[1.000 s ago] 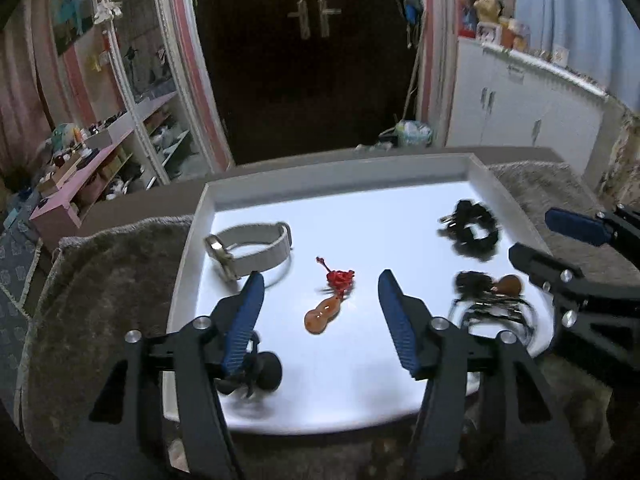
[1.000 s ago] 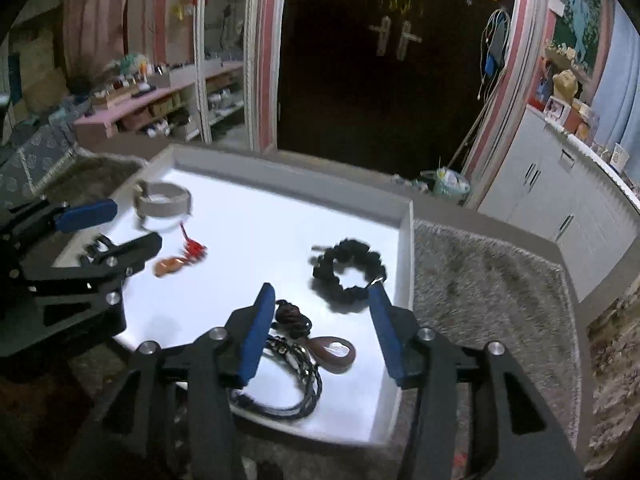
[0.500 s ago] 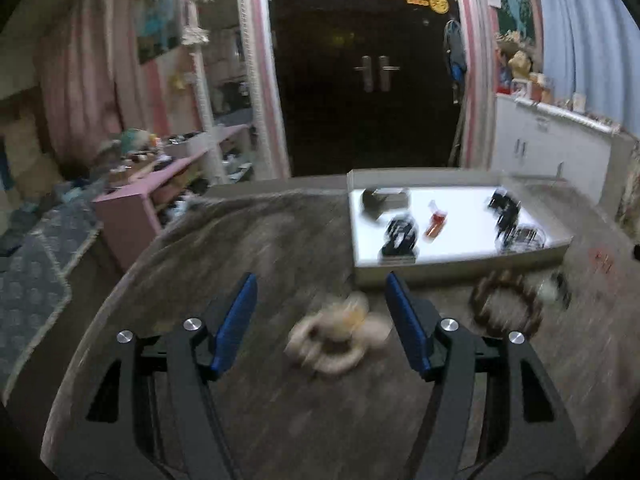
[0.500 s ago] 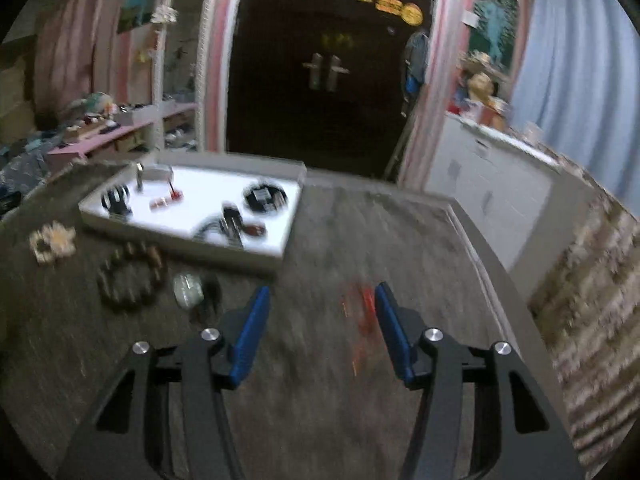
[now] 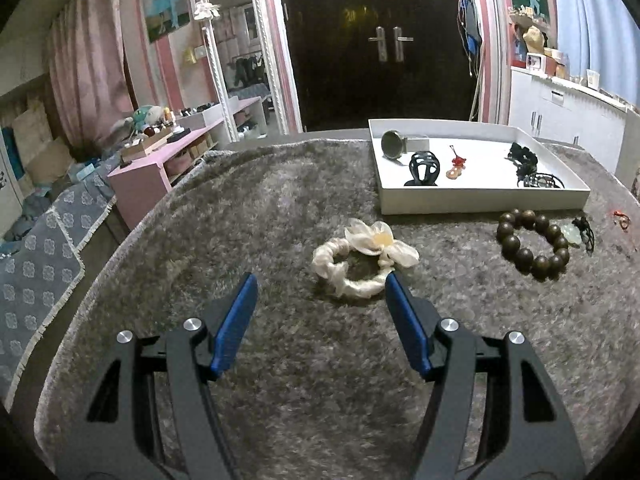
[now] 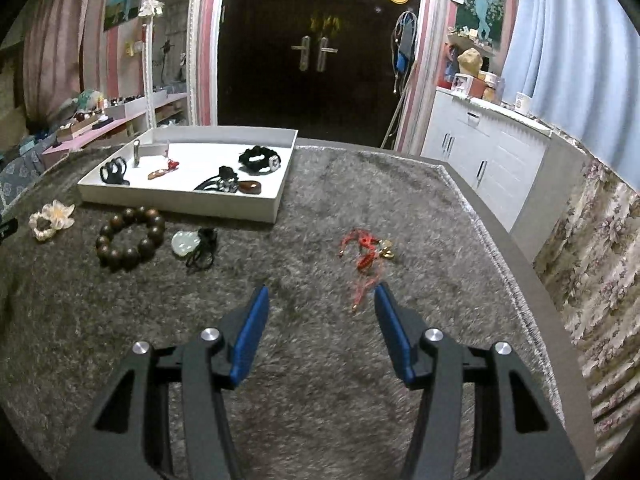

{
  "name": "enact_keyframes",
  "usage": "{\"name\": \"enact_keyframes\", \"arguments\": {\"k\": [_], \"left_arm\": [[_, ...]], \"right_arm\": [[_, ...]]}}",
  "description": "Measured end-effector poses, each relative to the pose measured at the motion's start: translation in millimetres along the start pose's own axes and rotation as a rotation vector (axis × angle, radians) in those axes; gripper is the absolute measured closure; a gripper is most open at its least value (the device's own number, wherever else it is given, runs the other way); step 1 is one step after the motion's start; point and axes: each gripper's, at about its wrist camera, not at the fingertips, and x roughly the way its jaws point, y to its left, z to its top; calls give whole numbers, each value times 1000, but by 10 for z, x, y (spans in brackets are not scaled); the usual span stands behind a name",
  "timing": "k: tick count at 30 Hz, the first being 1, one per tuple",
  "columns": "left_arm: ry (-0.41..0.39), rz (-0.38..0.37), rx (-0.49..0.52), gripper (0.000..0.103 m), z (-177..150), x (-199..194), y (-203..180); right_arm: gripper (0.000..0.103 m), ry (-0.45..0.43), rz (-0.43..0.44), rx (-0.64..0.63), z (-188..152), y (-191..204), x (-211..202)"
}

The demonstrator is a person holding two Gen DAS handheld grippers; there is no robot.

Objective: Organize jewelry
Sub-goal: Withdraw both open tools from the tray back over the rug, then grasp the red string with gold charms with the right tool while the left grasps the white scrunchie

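A white tray [image 5: 480,200] [image 6: 180,202] on the grey carpeted table holds a watch [image 5: 394,145], a black hair claw [image 5: 423,168], a red-tasselled gourd charm [image 5: 456,166] and dark cord pieces [image 5: 528,168]. On the carpet lie a cream flower scrunchie [image 5: 360,260] [image 6: 51,219], a brown bead bracelet [image 5: 532,244] [image 6: 130,238], a jade pendant [image 6: 185,243] and a red cord charm [image 6: 366,256]. My left gripper [image 5: 320,304] is open, just short of the scrunchie. My right gripper [image 6: 320,312] is open, just short of the red cord charm.
The table's left edge [image 5: 100,264] drops to a pink shelf [image 5: 160,160] and patterned cloth. A white cabinet [image 6: 488,148] stands beyond the right edge [image 6: 520,264]. A dark door [image 6: 312,52] is behind.
Both grippers have pulled back from over the tray to the near part of the table. The black hair claw now stands in the tray. Both stay open and empty.
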Motion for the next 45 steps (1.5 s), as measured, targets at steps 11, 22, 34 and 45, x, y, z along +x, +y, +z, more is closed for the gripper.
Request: {"name": "enact_keyframes", "arguments": {"k": [11, 22, 34, 45], "left_arm": [[61, 16, 45, 37, 186, 401, 89], [219, 1, 67, 52, 177, 936, 41], [228, -27, 90, 79, 194, 1024, -36], [208, -48, 53, 95, 252, 892, 20]], "right_arm": [[48, 59, -67, 10, 239, -221, 285], [48, 96, -90, -41, 476, -281, 697], [50, 195, -54, 9, 485, -375, 1247], [94, 167, -64, 18, 476, -403, 992]]}}
